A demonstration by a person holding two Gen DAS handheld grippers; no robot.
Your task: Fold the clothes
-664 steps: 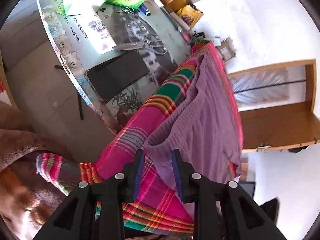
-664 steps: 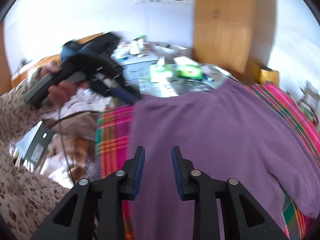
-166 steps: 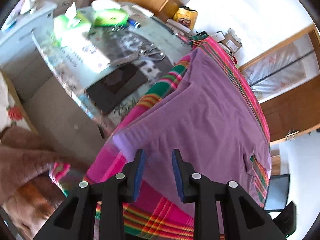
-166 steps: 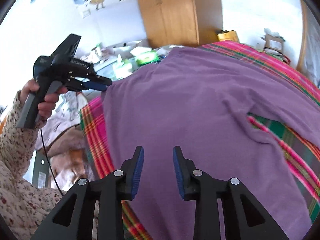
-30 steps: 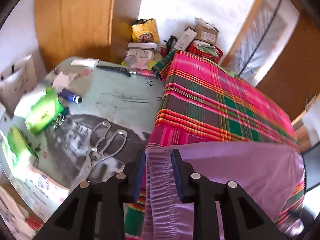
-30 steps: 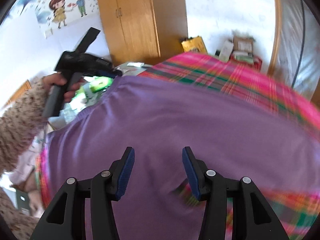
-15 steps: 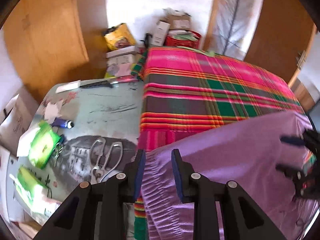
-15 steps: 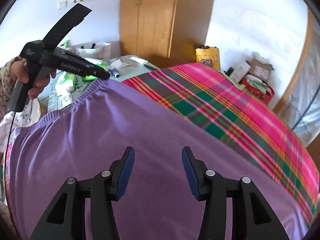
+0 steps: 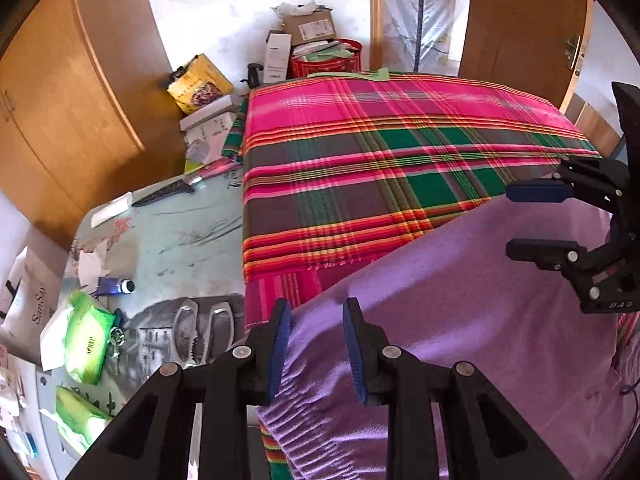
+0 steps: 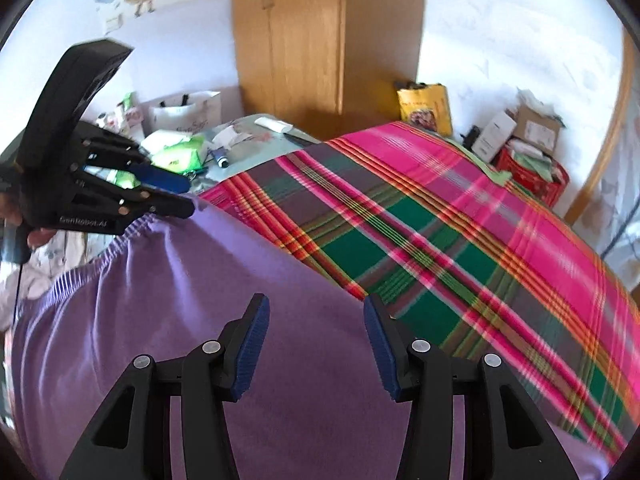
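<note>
- Left wrist view: my left gripper (image 9: 316, 336) sits low centre, pads a little apart w/ the ribbed hem of the purple top (image 9: 460, 320) between them. Can't tell if the pads actually pinch the cloth.
- Top lies across the near part of a pink/green plaid cloth (image 9: 380, 160); its folded edge runs diagonally up to the right.
- My right gripper (image 9: 536, 220) shows at the right edge, fingers spread wide, nothing between them, just above the top's far edge.
- Left of the plaid: a printed tabletop (image 9: 180, 232) w/ scissors (image 9: 204, 332), a knife (image 9: 168, 196), green tissue packs (image 9: 86, 340).
- Wood wardrobe (image 9: 68, 100) behind, boxes (image 9: 308, 28) by the wall.
- Right wrist view: right gripper (image 10: 312, 344) released, pads wide apart, hovering over the top (image 10: 200, 320), which fills the lower left.
- Left gripper (image 10: 176, 196) at far left, tips at the top's ribbed corner; cloth bunches upward there. Grip itself not clear.
- Plaid cloth (image 10: 460, 240) bare across the right half.
</note>
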